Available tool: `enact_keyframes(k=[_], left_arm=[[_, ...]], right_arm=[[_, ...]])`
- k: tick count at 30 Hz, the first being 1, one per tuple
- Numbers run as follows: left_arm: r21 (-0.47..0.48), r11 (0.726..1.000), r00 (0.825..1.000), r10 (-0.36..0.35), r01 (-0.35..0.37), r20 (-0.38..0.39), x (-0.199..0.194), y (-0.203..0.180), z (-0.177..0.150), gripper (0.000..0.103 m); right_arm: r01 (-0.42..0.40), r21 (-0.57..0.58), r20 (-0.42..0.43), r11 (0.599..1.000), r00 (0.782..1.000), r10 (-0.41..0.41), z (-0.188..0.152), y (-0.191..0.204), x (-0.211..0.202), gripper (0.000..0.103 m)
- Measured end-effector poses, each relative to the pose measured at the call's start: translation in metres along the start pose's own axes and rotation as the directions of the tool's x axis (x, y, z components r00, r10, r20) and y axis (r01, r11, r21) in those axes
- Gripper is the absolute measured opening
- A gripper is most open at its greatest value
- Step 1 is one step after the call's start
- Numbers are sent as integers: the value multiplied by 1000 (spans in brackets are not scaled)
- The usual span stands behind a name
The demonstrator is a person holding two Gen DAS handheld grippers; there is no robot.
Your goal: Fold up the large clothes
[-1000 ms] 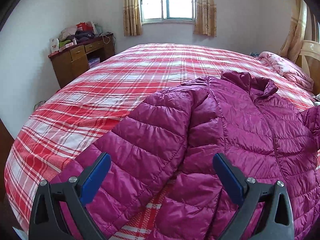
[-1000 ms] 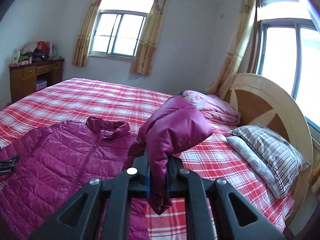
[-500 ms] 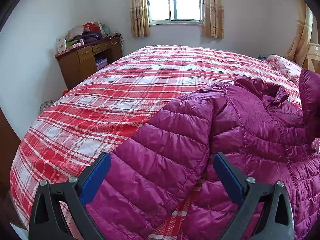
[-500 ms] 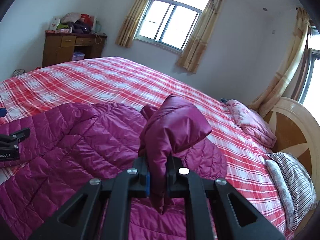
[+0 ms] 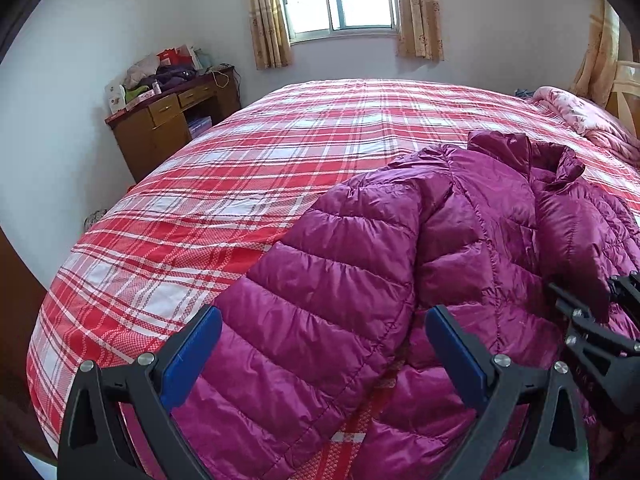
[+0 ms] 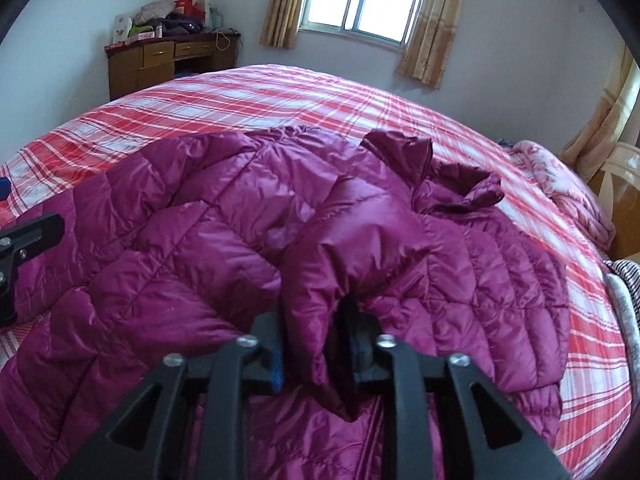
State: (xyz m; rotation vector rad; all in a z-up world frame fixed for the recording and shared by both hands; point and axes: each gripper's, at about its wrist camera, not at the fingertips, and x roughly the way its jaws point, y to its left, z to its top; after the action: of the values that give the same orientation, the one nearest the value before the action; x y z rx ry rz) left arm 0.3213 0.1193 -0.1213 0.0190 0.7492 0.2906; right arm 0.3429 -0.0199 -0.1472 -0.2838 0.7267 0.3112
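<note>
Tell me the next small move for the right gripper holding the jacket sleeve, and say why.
Probably lower the right gripper and lay the sleeve flat across the jacket chest, then open. The sleeve is clamped at its cuff and already sits folded over the jacket body on the bed. The left gripper is open, holding nothing, with the other sleeve lying between its fingers.

The left tool [image 5: 324, 350] hangs spread wide; the right tool [image 6: 316, 344] is clamped tight.
</note>
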Motion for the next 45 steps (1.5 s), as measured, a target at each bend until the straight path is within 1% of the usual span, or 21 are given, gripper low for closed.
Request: enact_keyframes(k=[1, 2, 4, 6, 8, 12, 15, 17, 18, 20, 21, 23, 26, 28, 31, 33, 37, 39, 41, 43, 45], left_arm=[[-1, 1000, 1000, 2, -2, 6, -1, -1, 2, 102], [-3, 1000, 1000, 1, -1, 11, -3, -1, 6, 102], [-8, 1000, 1000, -1, 1, 24, -5, -4, 13, 102], [-14, 1000, 999, -11, 11, 39, -9, -8, 22, 102], [-12, 1000, 998, -25, 26, 57, -13, -17, 30, 102], [14, 998, 994, -69, 68, 83, -18, -48, 44, 102], [21, 997, 993, -79, 77, 86, -18, -67, 52, 102], [32, 995, 992, -98, 95, 79, -15, -79, 57, 102], [50, 995, 993, -92, 88, 77, -13, -87, 60, 102], [90, 993, 992, -83, 75, 95, -12, -101, 65, 102], [125, 990, 990, -83, 69, 110, -10, -110, 66, 102], [178, 984, 994, -48, 30, 100, 4, -125, 61, 102], [178, 984, 1000, 13, -14, 6, 37, -128, 45, 102], [166, 985, 999, 40, -35, -28, 54, -123, 31, 102], [140, 990, 998, 24, -15, -64, 63, -116, 14, 102], [135, 991, 998, 10, -2, -63, 61, -116, 8, 102], [190, 982, 999, 10, -1, -43, 53, -124, -4, 102], [215, 977, 999, 8, 3, -53, 47, -125, -4, 102], [204, 979, 1000, 10, -5, -26, 31, -119, 4, 102], [147, 989, 998, 8, -16, 58, 7, -109, 19, 102], [88, 996, 992, -18, 7, 127, -16, -102, 39, 102]], right_arm=[[-26, 11, -7, 1000, 1000, 26, -3, -3, -3, 66], [-47, 18, -10, 999, 999, 47, -5, -5, -8, 68], [-78, 18, -21, 997, 997, 79, -12, -10, -21, 68], [-86, 33, -6, 996, 996, 86, -18, -20, -36, 68], [-77, 58, 10, 995, 997, 77, -21, -33, -49, 68], [5, 64, 33, 998, 999, -7, -25, -53, -55, 78], [-16, 34, 17, 999, 1000, 16, -26, -50, -45, 78], [8, -6, -4, 1000, 1000, -8, -26, -44, -35, 78], [17, 5, -15, 1000, 1000, -17, -27, -47, -31, 76], [-10, 102, -22, 995, 1000, 12, -28, -66, -29, 73], [4, 157, -20, 988, 1000, -1, -30, -81, -31, 73], [71, 232, -22, 970, 997, -68, -31, -107, -33, 73], [111, 268, -33, 957, 994, -106, -35, -133, -33, 73], [134, 279, -42, 951, 991, -127, -39, -145, -31, 73], [141, 298, -77, 944, 989, -124, -49, -157, -24, 73], [143, 320, -97, 937, 988, -118, -55, -165, -17, 73], [143, 354, -128, 924, 986, -104, -73, -175, -17, 72], [135, 364, -122, 922, 988, -96, -79, -176, -19, 72], [133, 367, -115, 921, 989, -97, -79, -176, -19, 72], [144, 356, -117, 923, 987, -109, -79, -174, -18, 72], [153, 343, -118, 927, 986, -119, -78, -171, -18, 73]])
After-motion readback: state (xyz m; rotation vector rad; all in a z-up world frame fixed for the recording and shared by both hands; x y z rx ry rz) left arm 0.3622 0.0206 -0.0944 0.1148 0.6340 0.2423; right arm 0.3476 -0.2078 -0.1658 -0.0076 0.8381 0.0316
